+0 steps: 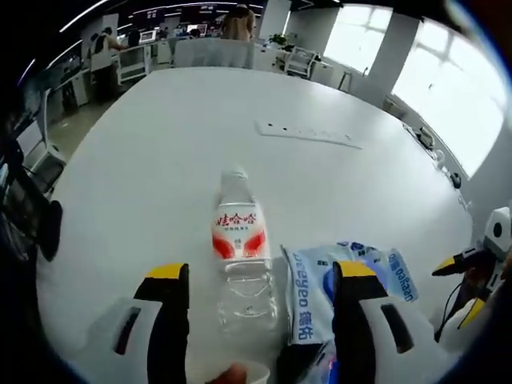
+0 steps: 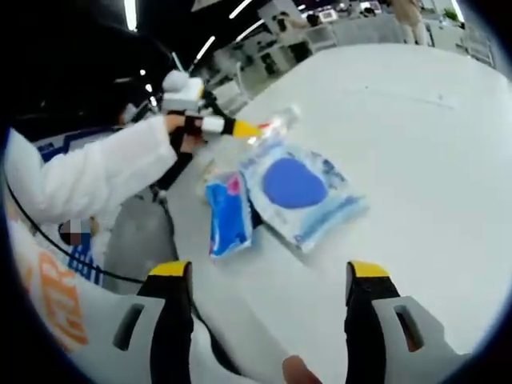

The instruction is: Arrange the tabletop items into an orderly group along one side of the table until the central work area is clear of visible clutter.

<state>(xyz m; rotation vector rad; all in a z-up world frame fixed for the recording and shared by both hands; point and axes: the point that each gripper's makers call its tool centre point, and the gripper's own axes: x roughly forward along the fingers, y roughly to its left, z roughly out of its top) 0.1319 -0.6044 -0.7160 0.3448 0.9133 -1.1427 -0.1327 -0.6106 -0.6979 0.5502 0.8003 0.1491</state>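
A clear water bottle (image 1: 240, 254) with a red and white label lies on the white table (image 1: 184, 144), between the wide-apart jaws of my open left gripper (image 1: 262, 270); neither jaw touches it. Right beside it lies a blue and white packet (image 1: 352, 276). In the right gripper view the same packet (image 2: 300, 192) shows a blue round patch, and a smaller blue and pink packet (image 2: 228, 212) lies against it near the table edge. My right gripper (image 2: 268, 268) stands open above bare table, short of both packets. The left gripper (image 2: 240, 128) reaches at the bottle (image 2: 276, 124).
A flat white strip (image 1: 308, 134) lies on the far middle of the table. The right gripper (image 1: 460, 260) comes in from the right edge. A white sleeve (image 2: 88, 172) holds the left gripper. People (image 1: 104, 48) and office chairs (image 1: 212, 52) stand beyond the far end.
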